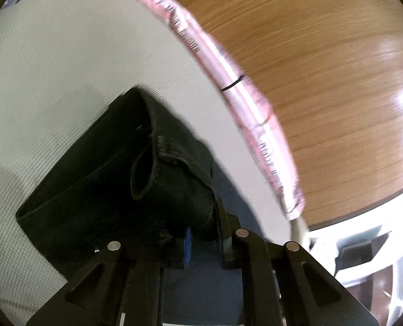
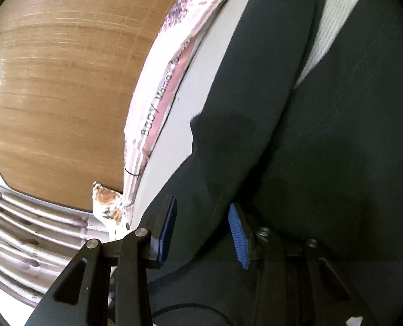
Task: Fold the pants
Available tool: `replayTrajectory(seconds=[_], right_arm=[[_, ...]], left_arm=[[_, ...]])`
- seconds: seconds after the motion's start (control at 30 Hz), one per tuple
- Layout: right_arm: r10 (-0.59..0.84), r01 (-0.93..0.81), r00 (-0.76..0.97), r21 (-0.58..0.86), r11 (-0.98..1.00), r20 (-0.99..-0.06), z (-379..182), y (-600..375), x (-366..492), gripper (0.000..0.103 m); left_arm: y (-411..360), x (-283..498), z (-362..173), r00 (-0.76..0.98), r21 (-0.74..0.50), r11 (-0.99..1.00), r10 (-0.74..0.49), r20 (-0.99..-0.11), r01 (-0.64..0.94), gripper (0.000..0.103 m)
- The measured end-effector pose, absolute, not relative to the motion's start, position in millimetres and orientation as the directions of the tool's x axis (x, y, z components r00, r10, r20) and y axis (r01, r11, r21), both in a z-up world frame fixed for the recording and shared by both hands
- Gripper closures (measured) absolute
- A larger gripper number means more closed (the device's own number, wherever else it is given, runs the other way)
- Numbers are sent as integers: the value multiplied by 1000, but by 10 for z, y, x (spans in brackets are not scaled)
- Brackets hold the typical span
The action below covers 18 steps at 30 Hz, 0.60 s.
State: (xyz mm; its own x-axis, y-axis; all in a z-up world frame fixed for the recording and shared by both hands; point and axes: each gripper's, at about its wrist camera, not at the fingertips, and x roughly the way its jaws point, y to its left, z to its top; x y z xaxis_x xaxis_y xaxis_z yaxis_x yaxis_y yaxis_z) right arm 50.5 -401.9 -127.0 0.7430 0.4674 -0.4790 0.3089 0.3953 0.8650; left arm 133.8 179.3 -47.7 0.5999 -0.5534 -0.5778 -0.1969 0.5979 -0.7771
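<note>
The pants are dark, almost black, and lie on a white textured surface. In the left wrist view my left gripper is shut on a bunched hem or cuff of the pants, with a stitched edge curling just ahead of the fingers. In the right wrist view the pants spread wide across the right half, with a strip of white surface showing between two dark panels. My right gripper is open, its blue pads apart, with dark cloth lying between them.
A pink patterned border edges the white surface, also in the right wrist view. Beyond it is brown wooden floor, also in the right wrist view. Striped fabric lies at lower left.
</note>
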Motion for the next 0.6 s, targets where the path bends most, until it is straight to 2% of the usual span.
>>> replayTrajectory(seconds=[0.17,0.4,0.6], right_arm=[[478,284,746,871,401,-463,-1248,-4038,527,65],[330,328,812,844,424,-481,-1132,-4580,660,65],[259,378,817,818,433,-515,-1130,-4973,754,65]], left_arm=[[1768,1420,-332,599,-756,629,-538,-593,-182,89],[1768,1430,-413,579,-725,655,-514,-633,-213,89],[1779,1410,-498,555,-696,677,-493,-670,-239,89]])
